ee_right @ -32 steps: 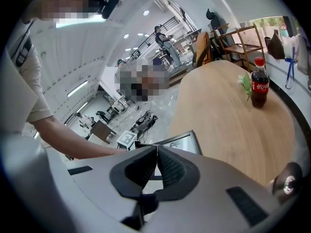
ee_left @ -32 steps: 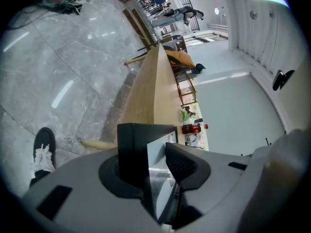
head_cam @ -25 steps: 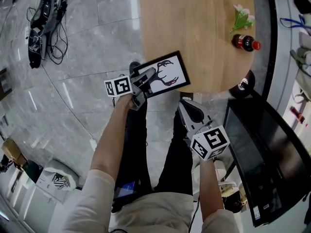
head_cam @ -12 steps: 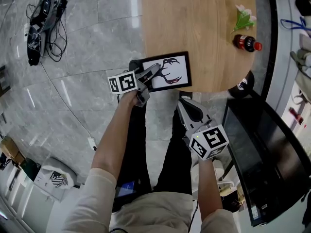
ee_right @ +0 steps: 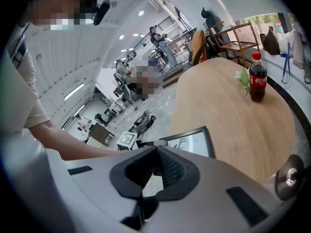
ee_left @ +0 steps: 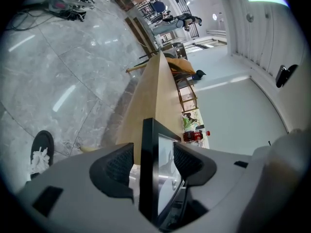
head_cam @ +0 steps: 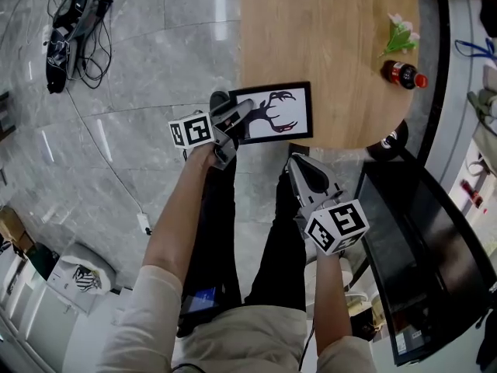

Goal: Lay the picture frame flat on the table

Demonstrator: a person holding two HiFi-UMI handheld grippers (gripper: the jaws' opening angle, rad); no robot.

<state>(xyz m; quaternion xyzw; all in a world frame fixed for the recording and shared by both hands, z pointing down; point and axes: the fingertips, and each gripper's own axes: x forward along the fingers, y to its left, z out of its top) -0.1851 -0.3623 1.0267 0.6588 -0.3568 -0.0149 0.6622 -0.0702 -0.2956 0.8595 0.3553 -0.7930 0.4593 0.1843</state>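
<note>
The picture frame [head_cam: 279, 113] lies flat at the near edge of the desk [head_cam: 326, 29]. The left hand-held gripper [head_cam: 239, 117] straddles its left edge, jaws opening. The right hand-held gripper [head_cam: 300, 169] hangs just off the desk.

Well ahead of your right tongs [head_cam: 297, 164], a cola bottle [head_cam: 400, 74] is standing upright, and a green sprig [head_cam: 400, 37] is lying just beside it. Far to the left of your left tongs [head_cam: 242, 109], a tangle of cables [head_cam: 74, 26] is lying on the grey floor [head_cam: 140, 92]. A dark glossy panel [head_cam: 423, 247] is sitting just right of your right tongs.
</note>
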